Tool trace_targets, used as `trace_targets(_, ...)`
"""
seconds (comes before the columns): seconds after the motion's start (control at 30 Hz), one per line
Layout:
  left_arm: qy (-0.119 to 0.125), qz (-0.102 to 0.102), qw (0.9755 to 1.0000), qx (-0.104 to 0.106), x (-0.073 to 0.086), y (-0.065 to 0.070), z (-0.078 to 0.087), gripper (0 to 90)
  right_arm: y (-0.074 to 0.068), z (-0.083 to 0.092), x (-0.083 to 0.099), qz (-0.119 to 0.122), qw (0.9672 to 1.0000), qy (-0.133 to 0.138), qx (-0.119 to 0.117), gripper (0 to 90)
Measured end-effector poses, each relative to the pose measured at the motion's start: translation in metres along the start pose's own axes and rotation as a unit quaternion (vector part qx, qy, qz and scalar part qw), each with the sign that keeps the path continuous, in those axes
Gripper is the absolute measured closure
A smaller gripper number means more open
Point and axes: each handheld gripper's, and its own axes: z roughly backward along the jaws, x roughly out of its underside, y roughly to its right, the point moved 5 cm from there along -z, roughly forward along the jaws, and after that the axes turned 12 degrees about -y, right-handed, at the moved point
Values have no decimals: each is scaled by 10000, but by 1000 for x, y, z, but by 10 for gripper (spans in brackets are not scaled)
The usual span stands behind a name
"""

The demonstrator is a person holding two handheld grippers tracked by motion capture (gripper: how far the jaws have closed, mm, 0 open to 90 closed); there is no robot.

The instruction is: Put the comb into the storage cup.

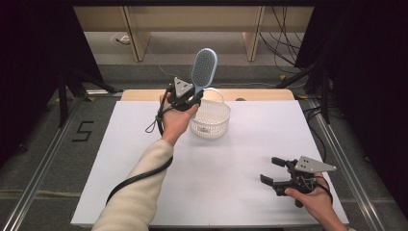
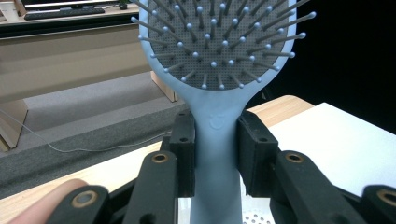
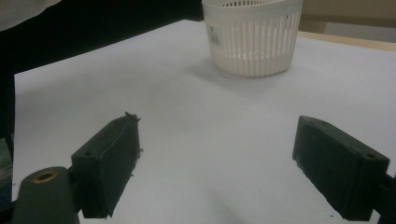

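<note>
A light blue hairbrush (image 1: 204, 68) with a grey bristle pad stands upright in the air, just above the left rim of a white slatted basket (image 1: 210, 119). My left gripper (image 1: 191, 96) is shut on the brush's handle (image 2: 215, 140), with a black pad pressing on each side of it. The bristled face (image 2: 219, 42) looks toward that gripper's camera. At the near right of the white table (image 1: 231, 159) my right gripper (image 1: 272, 171) rests low and open, its two jaws wide apart with nothing between them. The basket (image 3: 252, 35) lies ahead of it, across the table.
The white tabletop ends at a wooden strip (image 1: 260, 94) behind the basket. Beyond lie grey floor, wooden furniture legs (image 1: 137, 43) and loose cables (image 1: 284, 33). Black cables trail from both grippers. A sleeved forearm (image 1: 139, 192) crosses the table's near left.
</note>
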Motion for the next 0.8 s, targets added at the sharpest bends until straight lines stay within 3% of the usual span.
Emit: trace_targets(0.8, -45, -67, 10000, -28, -6, 1, -8, 695, 0, 0, 0, -3, 10000, 2, -4, 159)
